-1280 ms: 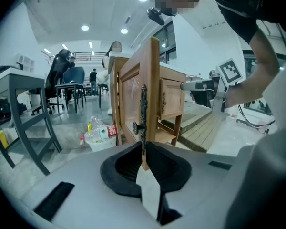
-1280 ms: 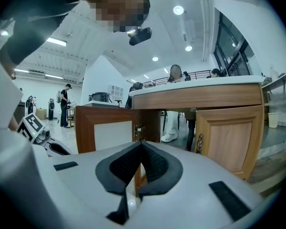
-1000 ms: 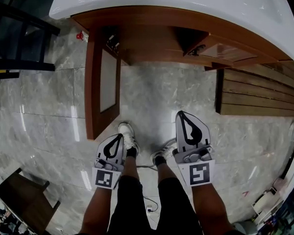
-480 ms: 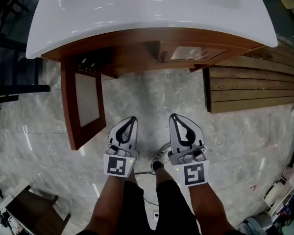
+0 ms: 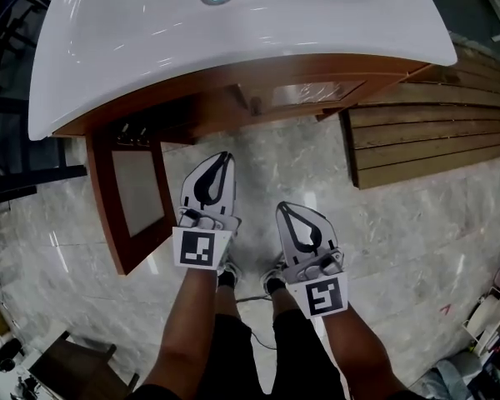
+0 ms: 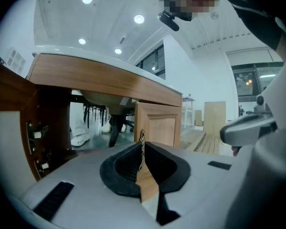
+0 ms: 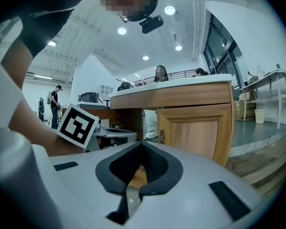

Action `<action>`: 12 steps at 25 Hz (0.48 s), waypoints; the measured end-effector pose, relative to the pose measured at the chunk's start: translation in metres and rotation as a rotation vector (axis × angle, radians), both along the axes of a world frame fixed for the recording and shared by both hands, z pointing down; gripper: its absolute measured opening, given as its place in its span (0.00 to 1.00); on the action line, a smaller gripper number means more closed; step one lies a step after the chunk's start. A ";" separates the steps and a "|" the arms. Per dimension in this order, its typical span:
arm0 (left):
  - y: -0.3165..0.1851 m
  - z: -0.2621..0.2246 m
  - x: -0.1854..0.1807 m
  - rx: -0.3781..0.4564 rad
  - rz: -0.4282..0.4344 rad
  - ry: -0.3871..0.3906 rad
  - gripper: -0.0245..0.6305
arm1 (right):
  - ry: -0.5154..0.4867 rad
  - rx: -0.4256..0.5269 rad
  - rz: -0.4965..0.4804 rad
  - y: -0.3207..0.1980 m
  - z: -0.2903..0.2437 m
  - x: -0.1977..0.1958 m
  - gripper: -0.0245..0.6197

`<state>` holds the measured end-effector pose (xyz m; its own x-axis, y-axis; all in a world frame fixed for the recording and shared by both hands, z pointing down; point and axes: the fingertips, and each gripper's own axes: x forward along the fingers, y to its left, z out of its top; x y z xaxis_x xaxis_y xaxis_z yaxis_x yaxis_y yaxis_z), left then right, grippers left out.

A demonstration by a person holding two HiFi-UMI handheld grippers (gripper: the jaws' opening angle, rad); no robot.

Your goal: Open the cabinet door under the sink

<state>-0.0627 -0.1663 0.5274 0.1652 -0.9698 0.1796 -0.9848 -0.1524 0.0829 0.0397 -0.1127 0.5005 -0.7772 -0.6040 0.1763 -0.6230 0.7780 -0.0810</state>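
Observation:
A white sink tops a brown wooden cabinet. The cabinet's left door stands swung out toward me, and the dark inside shows behind it. Beside it, the right door is closed, with a small metal handle at its inner edge. My left gripper is shut and empty, level, just short of the cabinet front, its tips in line with the right door's handle. Further back, my right gripper is also shut and empty, and it faces the closed right door.
Stacked wooden planks lie on the marble floor right of the cabinet. A dark metal frame stands to the left, and a dark wooden piece lies at the bottom left. My legs and shoes are below the grippers.
The left gripper has moved forward toward the cabinet, past the right gripper. The right gripper has hardly shifted. The head view has swung further over the sink, so its drain now shows.

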 end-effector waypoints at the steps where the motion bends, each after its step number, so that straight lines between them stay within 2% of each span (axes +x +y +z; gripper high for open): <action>1: -0.007 -0.001 -0.001 0.004 0.004 -0.009 0.07 | -0.004 -0.005 0.000 -0.001 0.001 -0.001 0.07; 5: -0.034 0.003 -0.006 -0.002 0.029 -0.032 0.10 | 0.002 -0.025 -0.011 -0.004 0.007 -0.005 0.07; 9: -0.064 0.018 -0.008 -0.034 0.091 -0.007 0.27 | 0.013 -0.024 -0.020 -0.011 0.011 -0.006 0.07; 12: -0.083 0.028 -0.005 -0.064 0.142 0.013 0.34 | 0.012 -0.018 -0.007 -0.018 0.015 -0.010 0.07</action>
<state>-0.0679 -0.2490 0.5554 0.3023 -0.9232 0.2374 -0.9526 -0.2837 0.1098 0.0292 -0.1304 0.5160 -0.7790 -0.5957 0.1959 -0.6189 0.7806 -0.0874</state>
